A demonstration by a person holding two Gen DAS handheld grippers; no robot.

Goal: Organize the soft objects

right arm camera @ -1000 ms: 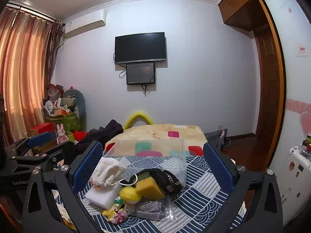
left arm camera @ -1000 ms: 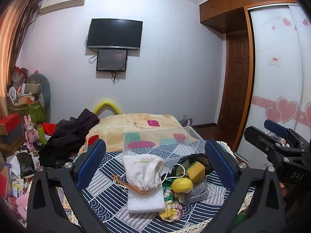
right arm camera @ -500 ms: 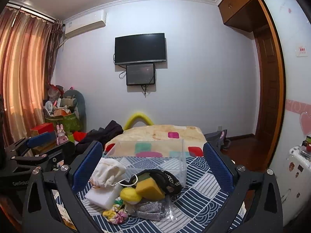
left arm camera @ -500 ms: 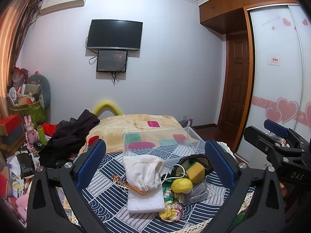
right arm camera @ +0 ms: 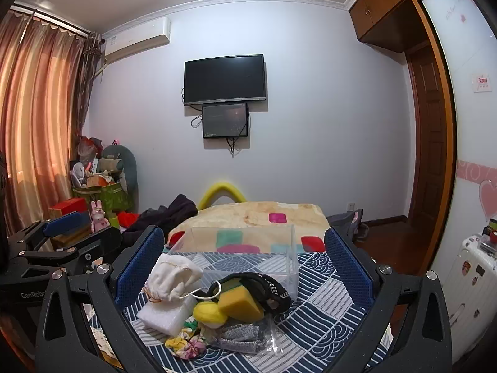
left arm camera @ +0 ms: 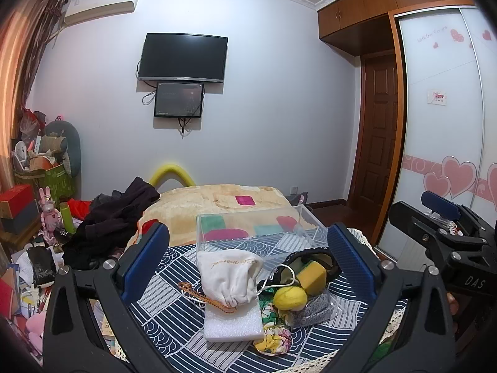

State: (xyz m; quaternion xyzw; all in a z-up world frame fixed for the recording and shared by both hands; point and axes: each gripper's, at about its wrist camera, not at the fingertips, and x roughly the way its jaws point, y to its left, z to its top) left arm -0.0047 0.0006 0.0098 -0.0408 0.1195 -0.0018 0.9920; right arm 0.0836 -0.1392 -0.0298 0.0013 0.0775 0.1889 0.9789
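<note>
On a blue patterned tablecloth (left arm camera: 174, 307), soft items cluster before the clear box (left arm camera: 257, 233). Both the left gripper (left arm camera: 248, 267) and right gripper (right arm camera: 245, 267) gape wide, empty; the white pouch (left arm camera: 231, 279) lies at the left one's six o'clock, nearer it.

left view (left arm camera: 248, 273) — drifted slightly down | right view — unchanged

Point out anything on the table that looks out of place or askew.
The soft things sit heaped beside the clear box, not in it: the white pouch slumps on the foam block, and the yellow ball and sponge crowd together. Nothing looks spilled or damaged.
</note>
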